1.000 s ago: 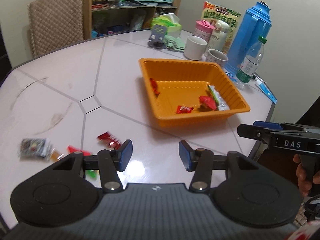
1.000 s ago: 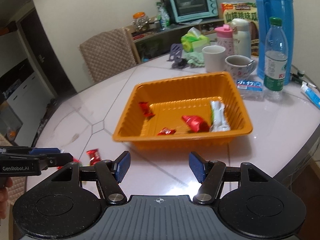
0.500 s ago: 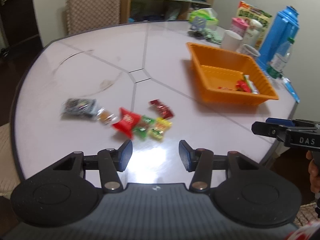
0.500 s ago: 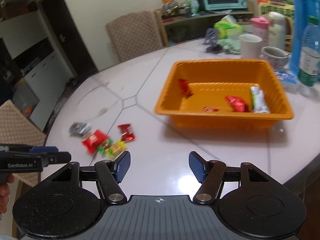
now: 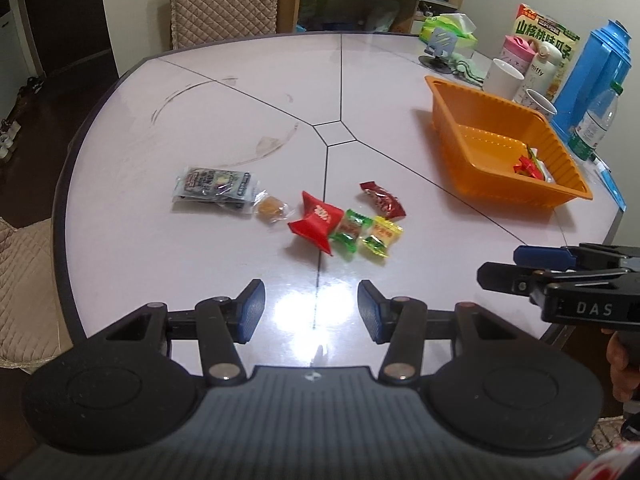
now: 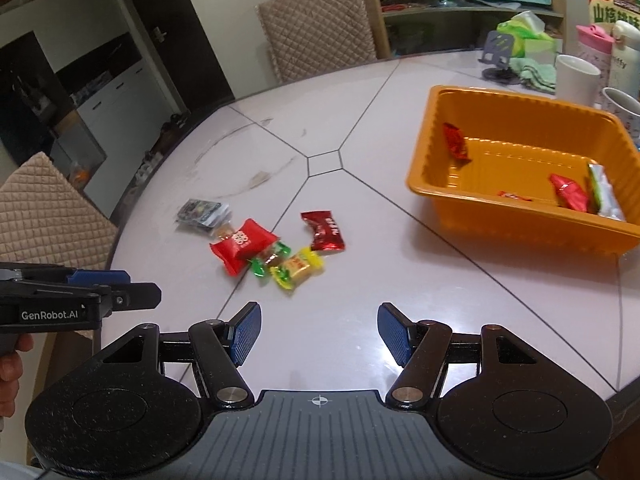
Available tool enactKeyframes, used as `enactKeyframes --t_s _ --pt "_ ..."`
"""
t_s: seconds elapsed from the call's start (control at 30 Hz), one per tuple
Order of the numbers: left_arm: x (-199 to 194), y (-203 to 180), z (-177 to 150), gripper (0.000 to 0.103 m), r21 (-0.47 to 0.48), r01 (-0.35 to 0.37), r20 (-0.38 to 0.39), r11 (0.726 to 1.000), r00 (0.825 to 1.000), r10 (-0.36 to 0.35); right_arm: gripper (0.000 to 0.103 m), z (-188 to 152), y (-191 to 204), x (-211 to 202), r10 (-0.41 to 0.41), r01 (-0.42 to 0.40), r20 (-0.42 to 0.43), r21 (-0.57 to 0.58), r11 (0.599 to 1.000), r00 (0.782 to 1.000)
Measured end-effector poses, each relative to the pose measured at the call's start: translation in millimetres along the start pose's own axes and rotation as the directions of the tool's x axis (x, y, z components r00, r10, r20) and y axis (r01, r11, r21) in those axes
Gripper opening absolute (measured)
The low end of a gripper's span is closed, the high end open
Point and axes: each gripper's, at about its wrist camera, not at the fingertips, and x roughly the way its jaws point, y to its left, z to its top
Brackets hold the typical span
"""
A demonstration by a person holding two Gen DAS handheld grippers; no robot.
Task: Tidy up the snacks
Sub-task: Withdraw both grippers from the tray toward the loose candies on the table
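left wrist: left gripper (image 5: 311, 310) hovering, jaws apart (empty), right gripper (image 6: 319, 334) likewise; drop squarely over red packet (image 5: 316, 222), avoiding green candy (image 5: 349, 231)

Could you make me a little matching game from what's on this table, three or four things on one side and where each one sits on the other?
Things:
1. yellow candy
2. silver-green packet
3. white mug
4. water bottle

Places:
A. inside the orange tray
B. beside the blue thermos
C. on the bare table, next to the green candy
D. behind the tray's far corner

Pairs: 1-C, 2-A, 3-D, 4-B
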Motion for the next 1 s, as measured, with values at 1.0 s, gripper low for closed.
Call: enactKeyframes --t_s 1.0 --pt "39.6 37.3 27.4 0.047 0.015 0.045 -0.033 0.999 0.998 -0.045 0.049 30.4 25.2 86.6 -0.064 0.071 -0.069 0.109 0.991 0.996"
